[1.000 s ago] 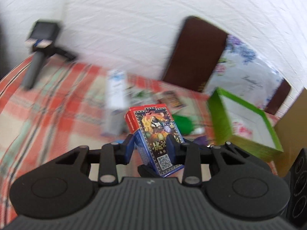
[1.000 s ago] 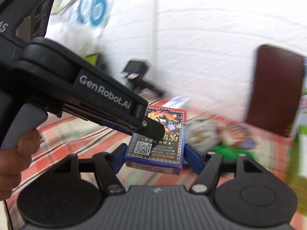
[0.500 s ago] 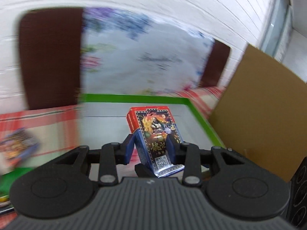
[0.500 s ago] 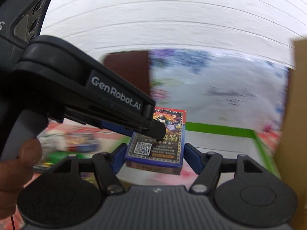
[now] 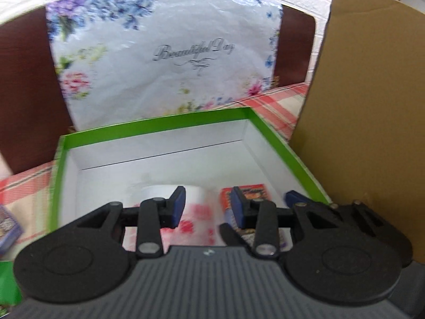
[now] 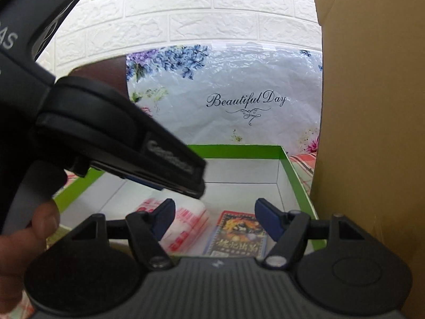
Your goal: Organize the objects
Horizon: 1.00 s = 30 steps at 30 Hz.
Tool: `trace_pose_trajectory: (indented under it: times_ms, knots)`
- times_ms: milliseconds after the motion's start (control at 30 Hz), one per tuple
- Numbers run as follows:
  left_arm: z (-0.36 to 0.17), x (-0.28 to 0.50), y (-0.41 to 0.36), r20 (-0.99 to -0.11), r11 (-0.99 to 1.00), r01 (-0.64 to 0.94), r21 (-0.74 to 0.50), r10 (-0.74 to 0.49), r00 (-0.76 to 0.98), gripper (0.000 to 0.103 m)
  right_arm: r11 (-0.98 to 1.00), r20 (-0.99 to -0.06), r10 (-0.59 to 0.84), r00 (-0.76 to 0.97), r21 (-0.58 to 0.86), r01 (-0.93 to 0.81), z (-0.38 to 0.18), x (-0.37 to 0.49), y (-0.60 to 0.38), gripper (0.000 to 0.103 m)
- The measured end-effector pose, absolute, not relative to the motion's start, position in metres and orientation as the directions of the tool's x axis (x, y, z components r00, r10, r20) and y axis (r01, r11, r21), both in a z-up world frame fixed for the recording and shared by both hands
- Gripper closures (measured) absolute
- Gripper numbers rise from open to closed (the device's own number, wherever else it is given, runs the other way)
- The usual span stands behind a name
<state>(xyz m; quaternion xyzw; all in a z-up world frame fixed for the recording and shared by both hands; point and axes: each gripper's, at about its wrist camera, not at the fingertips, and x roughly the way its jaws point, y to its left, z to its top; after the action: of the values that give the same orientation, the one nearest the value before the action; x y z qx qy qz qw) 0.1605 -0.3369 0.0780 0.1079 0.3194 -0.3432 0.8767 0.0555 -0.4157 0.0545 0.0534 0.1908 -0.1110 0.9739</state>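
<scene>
You face a white brick-pattern wall (image 6: 212,13); a dark brown chair back (image 5: 24,101) stands against it, daylight bright.

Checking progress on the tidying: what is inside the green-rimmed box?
In the green-rimmed box lie a card pack and a white packet with red print. The near floor is hidden behind both grippers.

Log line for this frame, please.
phase: place | card box: flat inside green box | left gripper: open, empty | right gripper: jaws opening, nothing between them
</scene>
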Motion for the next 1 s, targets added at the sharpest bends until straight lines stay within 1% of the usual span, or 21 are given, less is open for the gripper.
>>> trace_pose_trajectory:
  times_ms: [167, 267, 467, 533, 600, 700, 867, 933, 1000]
  knots:
    - [0.086, 0.151, -0.316, -0.642, 0.78, 0.626, -0.009, -0.484, 0.594, 0.063, 0.973, -0.368, -0.174, 0.913, 0.077, 0.216, 0.061, 0.031, -0.4, 0.034]
    - [0.09, 0.139, -0.304, -0.637, 0.794, 0.608, 0.012, -0.463, 0.617, 0.059, 0.977, -0.367, -0.16, 0.916, 0.072, 0.2, 0.068, 0.015, -0.385, 0.034]
    - [0.092, 0.122, -0.285, -0.641, 0.817, 0.575, 0.036, -0.423, 0.64, 0.059, 0.979, -0.368, -0.142, 0.919, 0.083, 0.185, 0.078, -0.001, -0.373, 0.034]
    - [0.092, 0.117, -0.279, -0.642, 0.827, 0.561, 0.042, -0.408, 0.649, 0.059, 0.978, -0.365, -0.143, 0.92, 0.09, 0.188, 0.081, -0.007, -0.371, 0.033]
    - [0.093, 0.112, -0.273, -0.639, 0.835, 0.547, 0.052, -0.393, 0.661, 0.059, 0.976, -0.359, -0.148, 0.922, 0.097, 0.195, 0.084, -0.014, -0.37, 0.028]
    - [0.094, 0.105, -0.264, -0.633, 0.848, 0.526, 0.071, -0.369, 0.68, 0.059, 0.972, -0.355, -0.153, 0.922, 0.116, 0.206, 0.088, -0.021, -0.371, 0.028]
    - [0.091, 0.092, -0.243, -0.63, 0.863, 0.496, 0.092, -0.335, 0.701, 0.054, 0.956, -0.358, -0.158, 0.92, 0.177, 0.234, 0.091, -0.031, -0.375, 0.028]
    - [0.088, 0.088, -0.233, -0.635, 0.87, 0.482, 0.102, -0.316, 0.705, 0.053, 0.95, -0.37, -0.149, 0.917, 0.204, 0.237, 0.091, -0.033, -0.375, 0.025]
    - [0.084, 0.085, -0.223, -0.643, 0.876, 0.471, 0.107, -0.3, 0.704, 0.053, 0.947, -0.379, -0.132, 0.916, 0.224, 0.23, 0.09, -0.034, -0.372, 0.019]
